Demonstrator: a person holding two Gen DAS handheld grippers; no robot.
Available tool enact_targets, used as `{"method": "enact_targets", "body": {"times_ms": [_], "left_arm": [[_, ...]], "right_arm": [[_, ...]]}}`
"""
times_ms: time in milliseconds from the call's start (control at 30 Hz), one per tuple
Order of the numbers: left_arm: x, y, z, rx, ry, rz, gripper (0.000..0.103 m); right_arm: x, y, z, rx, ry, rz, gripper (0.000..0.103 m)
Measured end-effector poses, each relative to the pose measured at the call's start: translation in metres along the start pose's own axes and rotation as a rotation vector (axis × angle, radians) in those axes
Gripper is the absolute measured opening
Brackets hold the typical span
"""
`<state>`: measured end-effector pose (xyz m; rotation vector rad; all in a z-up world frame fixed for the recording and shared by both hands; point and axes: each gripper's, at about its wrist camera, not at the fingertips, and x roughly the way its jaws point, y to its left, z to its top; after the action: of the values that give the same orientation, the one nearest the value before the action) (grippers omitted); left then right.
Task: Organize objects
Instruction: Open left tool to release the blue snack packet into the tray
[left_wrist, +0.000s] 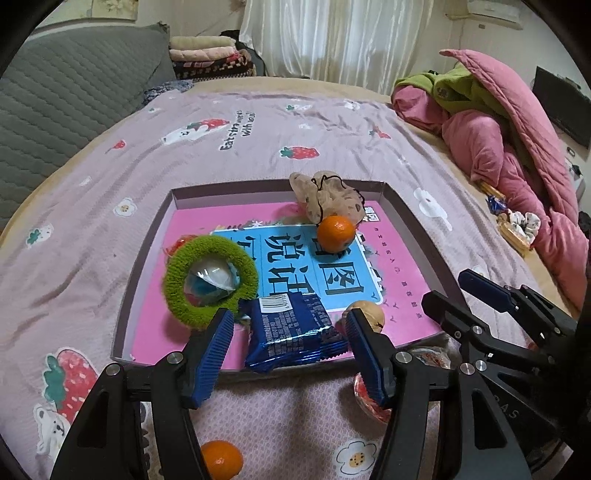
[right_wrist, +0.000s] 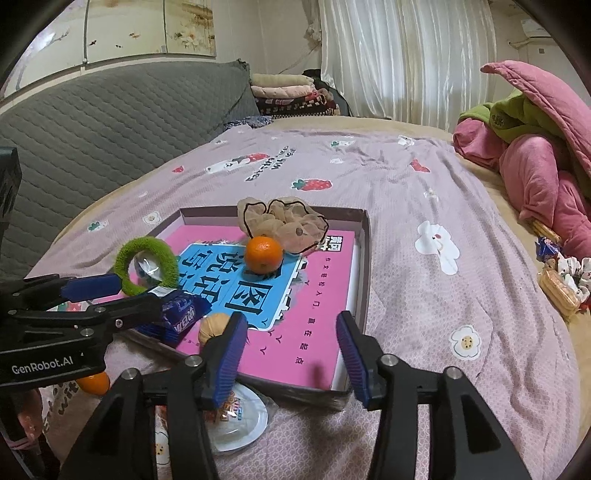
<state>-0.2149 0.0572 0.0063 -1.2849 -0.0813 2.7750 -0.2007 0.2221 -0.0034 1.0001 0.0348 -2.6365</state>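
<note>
From my left wrist, my left gripper (left_wrist: 290, 332) stands released, its ribbed blue pads clear of the crinkly blue snack packet (left_wrist: 293, 334) lying between them on the near edge of the shallow box (left_wrist: 147, 236). My right pad hides part of a wrinkled walnut (left_wrist: 365, 314). Beyond the left pad a fuzzy green ring (left_wrist: 210, 280) circles a shiny wrapped thing I cannot make out. A smooth orange (left_wrist: 335, 232) sits farther ahead; a second orange (left_wrist: 221, 459) is half hidden beneath my arm.

From my right wrist, my right gripper (right_wrist: 290, 339) is released, nothing between the pads, above the box's glossy pink floor. Beneath my left pad a clear plastic-wrapped cup (right_wrist: 240, 421) lies partly covered, outside the box.
</note>
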Motion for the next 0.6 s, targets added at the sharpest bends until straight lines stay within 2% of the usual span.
{"method": "enact_targets", "body": {"times_ms": [600], "left_arm": [[-0.026,0.008,0.000,-0.016,-0.049,0.013,0.066]], "right_arm": [[-0.018,0.006,0.002,-0.019,-0.067,0.007,0.063]]}}
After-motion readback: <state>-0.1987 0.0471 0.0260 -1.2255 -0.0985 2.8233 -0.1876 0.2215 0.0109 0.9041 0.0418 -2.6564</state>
